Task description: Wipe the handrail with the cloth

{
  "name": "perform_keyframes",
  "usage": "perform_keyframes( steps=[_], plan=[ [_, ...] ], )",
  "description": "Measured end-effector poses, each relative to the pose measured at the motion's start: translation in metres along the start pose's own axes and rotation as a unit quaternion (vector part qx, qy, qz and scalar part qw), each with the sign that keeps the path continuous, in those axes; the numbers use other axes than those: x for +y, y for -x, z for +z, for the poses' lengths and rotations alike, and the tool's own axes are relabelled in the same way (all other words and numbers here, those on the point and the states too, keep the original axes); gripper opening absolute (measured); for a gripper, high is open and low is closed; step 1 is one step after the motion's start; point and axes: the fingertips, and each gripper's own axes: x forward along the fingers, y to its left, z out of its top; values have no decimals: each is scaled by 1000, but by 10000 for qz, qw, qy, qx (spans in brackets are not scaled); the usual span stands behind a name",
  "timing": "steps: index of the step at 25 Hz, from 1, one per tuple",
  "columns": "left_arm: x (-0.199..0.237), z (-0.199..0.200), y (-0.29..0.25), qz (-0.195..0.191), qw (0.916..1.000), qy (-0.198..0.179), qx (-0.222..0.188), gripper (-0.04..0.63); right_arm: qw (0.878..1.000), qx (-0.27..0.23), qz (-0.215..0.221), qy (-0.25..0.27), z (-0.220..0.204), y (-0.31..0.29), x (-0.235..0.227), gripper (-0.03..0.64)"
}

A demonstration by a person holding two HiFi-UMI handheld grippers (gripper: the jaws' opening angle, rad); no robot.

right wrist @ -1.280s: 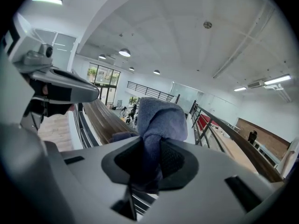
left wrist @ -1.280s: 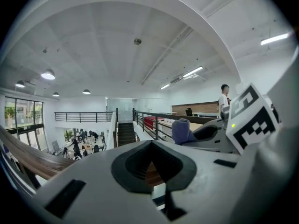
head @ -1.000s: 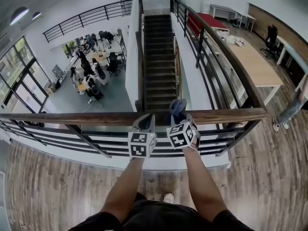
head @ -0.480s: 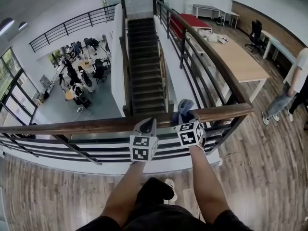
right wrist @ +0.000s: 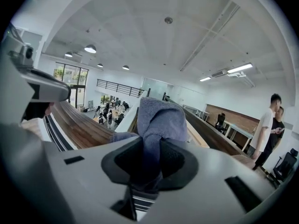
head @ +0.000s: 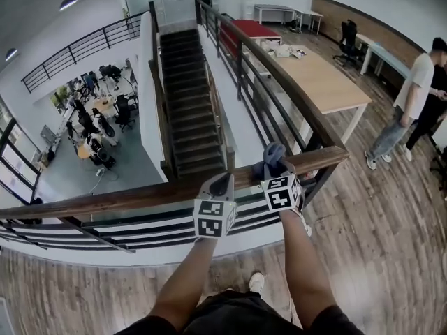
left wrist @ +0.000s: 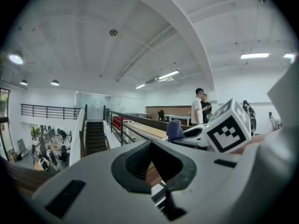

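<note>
Two hand-held grippers side by side at one handrail, with the cloth in the right one.

The left hand-held gripper (head: 223, 182) is clenched on nothing, its tips just over the wooden handrail (head: 133, 199), which runs crosswise under both tools. Most of the rail's length stretches away to that gripper's left. The right hand-held gripper (head: 274, 167) is close beside it and grasps the blue-grey cloth (head: 272, 155), which bunches up beyond its tips. The cloth sits at the rail's top edge, though actual contact is unclear. Just right of this gripper the rail reaches its corner and turns away. The wipe likely depends on the right hand pressing the cloth down and sliding it along the rail's long axis, not across it.
</note>
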Motion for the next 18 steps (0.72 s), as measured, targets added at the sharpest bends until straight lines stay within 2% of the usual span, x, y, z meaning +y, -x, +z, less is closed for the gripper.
perform_keyframes(
  steps=[3, 6, 10, 18],
  plan=[
    [-28, 11, -24, -169, 9998, 120, -78, -2, 9999, -4, -101, -51, -10, -1, -35, 94],
    [-57, 20, -50, -350, 9993, 50, -127, -2, 9996, 20, -258, -67, -20, -3, -73, 94],
    [-97, 27, -81, -610, 9981, -64, -27, -2, 9988, 228, -428, 30, -33, -3, -117, 94],
    [-152, 27, -128, -957, 9953, -77, 147, -2, 9951, 321, -918, -174, -63, 2, -208, 94]
  ],
)
